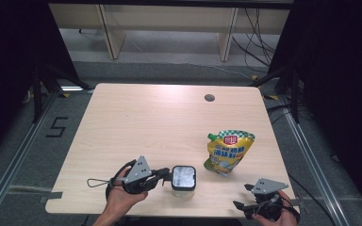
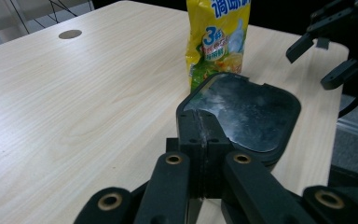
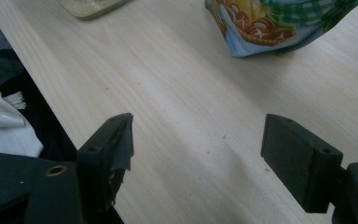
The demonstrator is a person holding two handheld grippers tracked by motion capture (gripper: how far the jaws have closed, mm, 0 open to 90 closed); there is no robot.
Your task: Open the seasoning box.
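Observation:
A small clear container with a black-rimmed square lid (image 1: 184, 177) (image 2: 249, 112) stands near the table's front edge. My left gripper (image 1: 167, 177) (image 2: 200, 128) is shut, its two jaws pressed together with the tips against the lid's near rim. I see nothing between the pads. A yellow stand-up sauce pouch with a green cap (image 1: 228, 150) (image 2: 216, 42) (image 3: 279, 23) stands to the right of the container. My right gripper (image 1: 243, 196) (image 3: 198, 140) is open at the front right corner, its jaws wide apart over bare wood. The container's base (image 3: 91, 7) shows at the top of the right gripper view.
The pale wooden table (image 1: 141, 122) has a round cable hole (image 1: 209, 98) (image 2: 70, 34) near its far edge. The front edge (image 3: 42, 93) runs close by my right gripper. The other gripper (image 2: 326, 46) shows far off in the left gripper view. Desk legs and cables lie beyond the table.

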